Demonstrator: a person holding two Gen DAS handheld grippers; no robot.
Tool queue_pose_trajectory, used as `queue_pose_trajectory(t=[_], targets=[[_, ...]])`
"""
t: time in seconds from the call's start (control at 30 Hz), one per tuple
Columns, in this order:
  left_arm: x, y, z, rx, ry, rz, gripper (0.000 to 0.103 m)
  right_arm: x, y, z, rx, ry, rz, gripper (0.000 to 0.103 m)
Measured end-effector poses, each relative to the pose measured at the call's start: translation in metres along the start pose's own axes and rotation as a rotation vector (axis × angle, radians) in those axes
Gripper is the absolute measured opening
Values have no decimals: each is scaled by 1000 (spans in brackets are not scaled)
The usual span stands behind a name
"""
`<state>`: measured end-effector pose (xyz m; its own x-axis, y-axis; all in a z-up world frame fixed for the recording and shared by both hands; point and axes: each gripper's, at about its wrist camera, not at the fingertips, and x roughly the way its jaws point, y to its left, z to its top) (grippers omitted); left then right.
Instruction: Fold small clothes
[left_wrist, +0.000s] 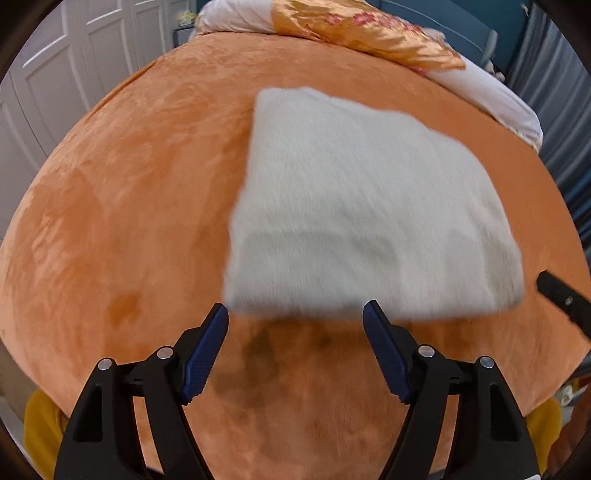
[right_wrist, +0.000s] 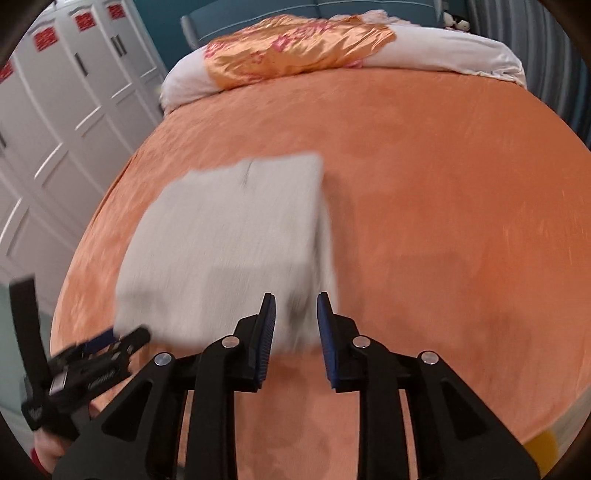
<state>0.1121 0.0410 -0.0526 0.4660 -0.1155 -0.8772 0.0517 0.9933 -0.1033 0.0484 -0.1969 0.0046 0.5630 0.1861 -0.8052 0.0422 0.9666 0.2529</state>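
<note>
Lying flat on the orange plush bed cover (left_wrist: 122, 206), the folded pale grey fleecy cloth (left_wrist: 362, 206) forms a rough rectangle near the middle of the bed, with its near edge just ahead of both tools. The cloth is blurred in both views, so its seams and layers cannot be made out; in the right wrist view a thin dark mark shows close to its far edge (right_wrist: 225, 251).

The left tool (left_wrist: 295, 314), black-framed with blue ribbed pads, is spread wide, with its fingertips just short of the cloth's near edge and nothing between them. Its shadow falls on the bed cover just beneath it. The right tool (right_wrist: 295, 306) is parted by a narrower gap, and its tips overlap the cloth's near right corner in the picture; whether the pads touch the fabric cannot be told, and nothing is clamped between them. In the right wrist view the left tool appears at the cloth's near left corner (right_wrist: 107, 343).

Along the far edge of the bed lies a rolled white quilt (right_wrist: 461, 48) with a shiny orange satin panel bearing pink flowers (right_wrist: 295, 48). White panelled wardrobe doors (right_wrist: 55, 110) stand along the left side of the bed.
</note>
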Motion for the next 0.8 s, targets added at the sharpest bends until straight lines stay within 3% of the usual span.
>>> queue_pose_trajectory(t=[0.07,0.17,0.23,0.3,0.43,0.6,0.77,0.8], targets=[[4,-3,-9,9,22,10,73,9,8,-16,-30,39,15,22],[6,-3,-17,4,22,35,73,32,6,-12,-59,57,-37,15],[4,1,-17,-2,19,48,73,56,-10,-3,-35,88,-109,15],[-2,4,-17,-13,9,52,73,72,-27,0,36,138,-80,16],[-10,5,-22,-5,-7,68,73,44,-19,-5,44,107,-38,16],[-2,-3,-41,-16,39,53,73,15,-1,-48,5,67,-88,18],[6,-11,-65,-10,38,63,73,21,0,-84,12,78,-129,19],[7,-13,-69,0,31,74,75,23,0,-89,9,80,-137,25]])
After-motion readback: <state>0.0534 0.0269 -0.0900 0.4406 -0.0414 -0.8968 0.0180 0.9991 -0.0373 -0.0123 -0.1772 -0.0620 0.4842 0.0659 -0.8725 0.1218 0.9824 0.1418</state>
